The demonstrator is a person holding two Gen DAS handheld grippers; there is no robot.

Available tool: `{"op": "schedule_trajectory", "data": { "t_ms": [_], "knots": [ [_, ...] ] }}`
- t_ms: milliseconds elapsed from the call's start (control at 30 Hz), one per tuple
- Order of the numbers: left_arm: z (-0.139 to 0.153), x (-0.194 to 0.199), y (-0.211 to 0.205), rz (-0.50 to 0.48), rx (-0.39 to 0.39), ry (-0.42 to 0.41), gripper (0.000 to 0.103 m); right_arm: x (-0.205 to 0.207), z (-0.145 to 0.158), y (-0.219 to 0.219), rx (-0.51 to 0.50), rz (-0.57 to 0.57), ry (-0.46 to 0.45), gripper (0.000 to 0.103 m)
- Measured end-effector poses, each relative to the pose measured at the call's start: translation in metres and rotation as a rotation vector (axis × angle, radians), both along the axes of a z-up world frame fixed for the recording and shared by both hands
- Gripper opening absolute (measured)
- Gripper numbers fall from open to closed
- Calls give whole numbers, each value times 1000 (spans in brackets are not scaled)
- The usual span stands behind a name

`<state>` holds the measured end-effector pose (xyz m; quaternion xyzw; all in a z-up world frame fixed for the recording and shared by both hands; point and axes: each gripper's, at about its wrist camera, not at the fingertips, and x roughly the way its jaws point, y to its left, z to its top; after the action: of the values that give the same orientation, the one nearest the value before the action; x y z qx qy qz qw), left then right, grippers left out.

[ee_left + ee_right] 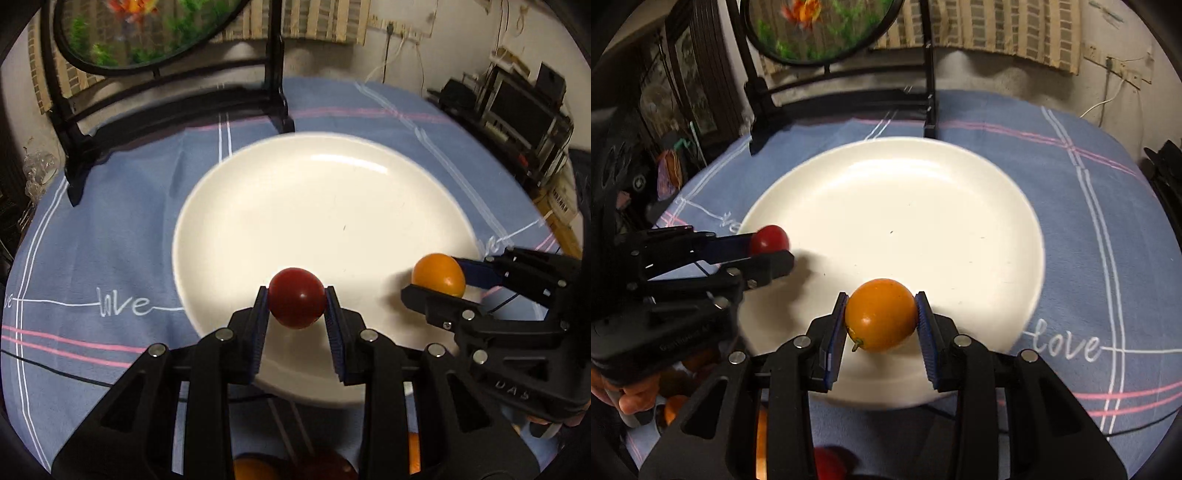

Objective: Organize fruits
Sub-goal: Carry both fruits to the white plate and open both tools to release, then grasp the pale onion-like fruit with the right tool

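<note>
The left gripper (297, 299) has its jaws pinching a small round dark-red tomato (296, 297), blue pads pressed on its L and R sides; the fruit is near-spherical, no clear long axis, and no stem end shows, so which way it points can't be told. The right gripper (881, 314) has its jaws pinching a small orange-yellow tomato (881, 314), slightly oval w/ the long axis running roughly across the jaws, its short green stem nub at lower L, tilted down toward the jaw base. Both fruits hang over the near part of a big round white ceramic plate (960, 206), which lies ahead of and below both jaw sets; its whole bowl ahead of the jaws is bare, so there's open room fwd. Plate rim passes just under the jaw bases on the near side. In the left wrist view the right gripper sits off to the R, near the plate's R rim; in the right wrist view the left gripper comes in from the L over the L rim, well apart from the orange fruit. The plate rests on a counter w/ a blue cloth w/ pink and white stripes (110, 258). Past the plate's far rim stands a black frame stand w/ a round painted panel (820, 33), close to that rim. More orange and red fruit, blurred, lies behind the jaw bases at the bottom edge of both views.
</note>
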<state>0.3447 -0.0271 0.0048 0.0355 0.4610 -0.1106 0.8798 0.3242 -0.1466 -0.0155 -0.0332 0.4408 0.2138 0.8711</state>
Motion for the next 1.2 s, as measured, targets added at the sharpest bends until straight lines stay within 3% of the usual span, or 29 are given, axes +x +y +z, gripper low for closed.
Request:
{"op": "schedule_trajectory", "data": {
  "t_ms": [167, 333, 433, 533, 600, 700, 767, 900, 1033, 1200],
  "knots": [
    [-9, 8, -2, -1, 15, 42, 32, 5, -9, 9, -46, 18, 32, 37],
    [-11, 6, -7, 6, 77, 15, 51, 7, -12, 9, -74, 9, 28, 41],
    [-5, 2, 1, 34, 46, 10, 62, 3, -4, 6, -75, -1, 10, 45],
    [18, -19, 14, 60, 16, -51, 74, -19, 18, -3, -48, -15, -45, 45],
    [36, -44, 22, 76, 21, -121, 89, -47, 37, -12, -28, -19, -97, 49],
    [55, -90, 34, 89, 18, -195, 96, -98, 57, -23, -14, -18, -184, 61],
    [59, -122, 41, 86, -1, -206, 99, -134, 61, -28, -22, -12, -241, 61],
    [49, -193, 53, 88, -52, -230, 99, -206, 48, -33, -73, -14, -313, 61],
    [28, -247, 57, 88, -79, -232, 99, -255, 29, -41, -34, -19, -323, 61],
    [7, -291, 45, 53, -96, -228, 99, -287, 8, -41, 6, -29, -302, 61]
  ]
}}
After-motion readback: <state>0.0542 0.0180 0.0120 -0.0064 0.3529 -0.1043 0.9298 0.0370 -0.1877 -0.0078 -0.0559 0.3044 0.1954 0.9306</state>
